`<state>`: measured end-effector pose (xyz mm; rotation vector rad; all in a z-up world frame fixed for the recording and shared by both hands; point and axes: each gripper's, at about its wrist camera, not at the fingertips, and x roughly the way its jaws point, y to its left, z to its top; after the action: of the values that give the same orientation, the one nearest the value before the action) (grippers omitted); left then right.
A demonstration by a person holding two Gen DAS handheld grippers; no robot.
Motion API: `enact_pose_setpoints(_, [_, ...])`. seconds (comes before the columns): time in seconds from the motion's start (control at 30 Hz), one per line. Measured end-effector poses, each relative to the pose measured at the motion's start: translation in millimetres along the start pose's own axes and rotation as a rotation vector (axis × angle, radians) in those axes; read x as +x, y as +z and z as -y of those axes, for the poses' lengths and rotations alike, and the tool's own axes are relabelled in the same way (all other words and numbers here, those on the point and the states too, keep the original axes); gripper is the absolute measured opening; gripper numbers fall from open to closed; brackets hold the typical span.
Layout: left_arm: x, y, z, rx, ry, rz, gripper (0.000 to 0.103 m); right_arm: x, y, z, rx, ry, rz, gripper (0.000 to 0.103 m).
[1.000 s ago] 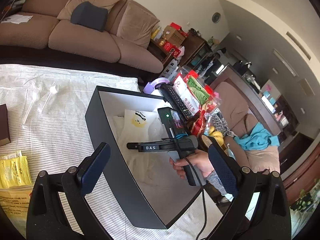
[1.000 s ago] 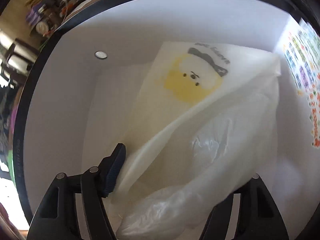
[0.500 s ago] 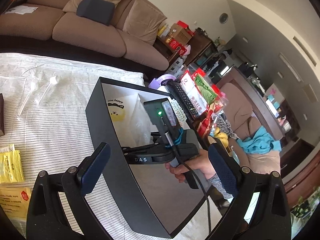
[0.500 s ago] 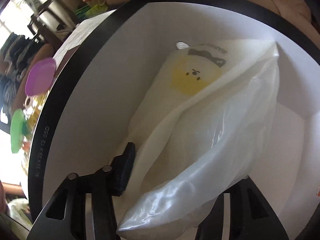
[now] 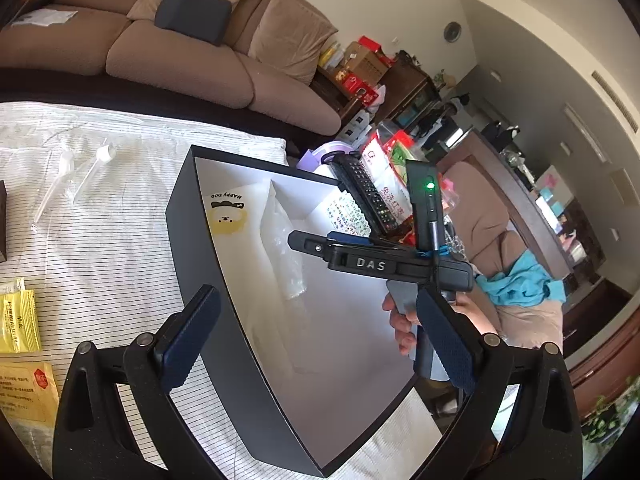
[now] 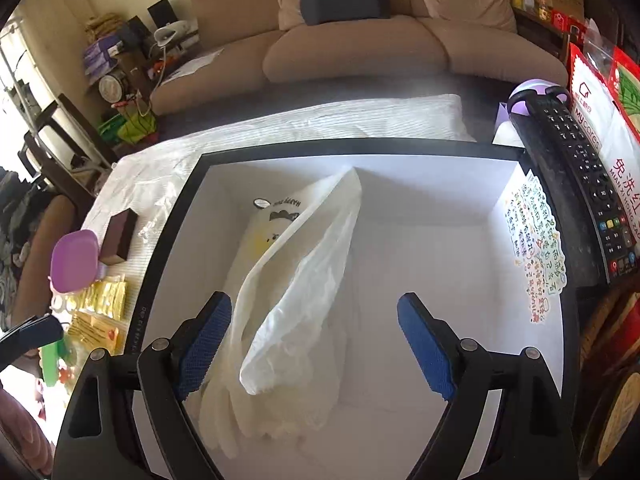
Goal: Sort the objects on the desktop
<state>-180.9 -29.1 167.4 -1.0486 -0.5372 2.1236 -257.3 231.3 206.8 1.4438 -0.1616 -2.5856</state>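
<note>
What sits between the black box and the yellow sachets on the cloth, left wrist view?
Nothing: between the black box and the yellow sachets, the left wrist view shows only bare striped cloth.

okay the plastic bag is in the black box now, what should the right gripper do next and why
Probably lift the right gripper clear of the black box: its jaws have just been opening, the plastic bag lies loose inside, and yellow packets still wait on the table.

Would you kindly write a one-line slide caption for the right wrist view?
Open right gripper, jaws just widened, above the plastic bag lying released inside the black box.
</note>
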Motion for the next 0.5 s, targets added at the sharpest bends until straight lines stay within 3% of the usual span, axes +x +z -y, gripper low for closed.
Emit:
enact_pose_setpoints(0.1, [-9.4,-0.3,1.5,0.004,0.013,0.014,0.098,9.4,-6.8,-12.3,-0.031,-0.039,-0.036,0.087])
enact_pose_setpoints(0.2, [-19.4,-0.2,-1.5,-0.006,0.009,0.029,0.098,-10.8,-16.6,-33.1,-0.104,-0.1,0.117,0.083])
enact_pose_setpoints(0.23, [-22.2,0.2,-2.9,-0.01,0.008,0.036,0.098,-20.0,-18.1,-36.0,-0.113,-0.078,0.171,0.076])
enact_pose_setpoints(0.3, [-26.6,1.0,-6.0,-0.025,-0.002,0.051,0.098,-29.8,-13.9,-32.4,-0.091,0.002,0.214,0.035])
enact_pose_setpoints(0.4, [-30.3,1.0,-9.9,-0.053,-0.022,0.066,0.098,0.0,4.5,-26.6,0.019,0.158,0.021,0.029])
enact_pose_setpoints(0.5, [-34.2,-2.1,-10.8,-0.059,-0.038,0.076,0.098,30.7,16.1,-29.5,0.03,0.078,-0.075,0.03])
